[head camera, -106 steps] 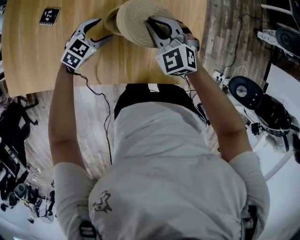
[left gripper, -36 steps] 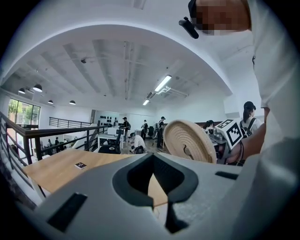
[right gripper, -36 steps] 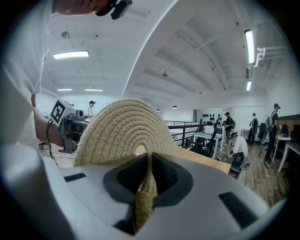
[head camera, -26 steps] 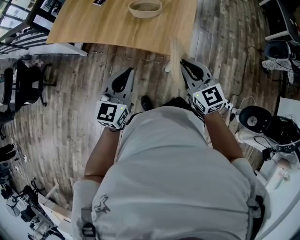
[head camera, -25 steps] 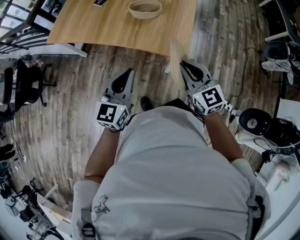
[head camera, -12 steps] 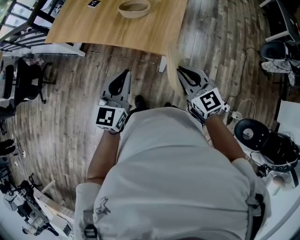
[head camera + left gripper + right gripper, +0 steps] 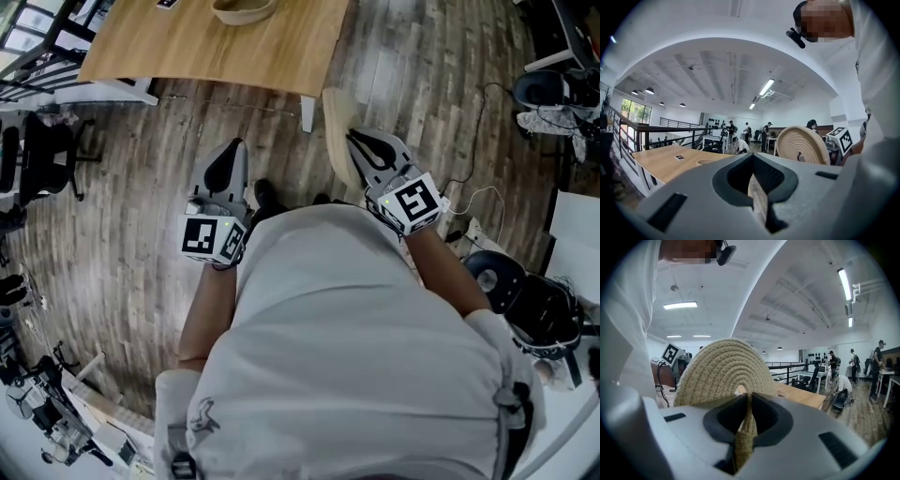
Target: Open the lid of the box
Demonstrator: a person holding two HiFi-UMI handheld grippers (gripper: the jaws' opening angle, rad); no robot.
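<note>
A: Where is the lid [image 7: 335,129] at the moment?

B: In the right tongs [image 7: 356,142]. The right gripper view shows both jaws pressed on its woven rim [image 7: 743,430], and the round of coiled rope stands up on edge above them. From the head view it shows edge-on, over the wooden floor [image 7: 122,234] and clear of the desk [image 7: 187,52]

A: And the box [image 7: 242,8]?

B: It sits on the desk at the very top of the head view, open, its pale inside showing. It is well apart from the lid, and the near desk edge and a white desk leg [image 7: 307,112] lie between the two

A: What about the left tongs [image 7: 231,153]?

B: Jaws together with nothing between them. The left gripper view shows the two grey jaws meeting along one seam [image 7: 758,185]. Past them the lid's coiled face [image 7: 802,144] appears to the right, with the right tongs' marker cube [image 7: 840,138] just beside it

A: How do the two tongs sit against each other?

B: Side by side in front of the person's white shirt [image 7: 347,337], apart, both above the floor and both pointing toward the desk. The left touches neither lid nor box
</note>
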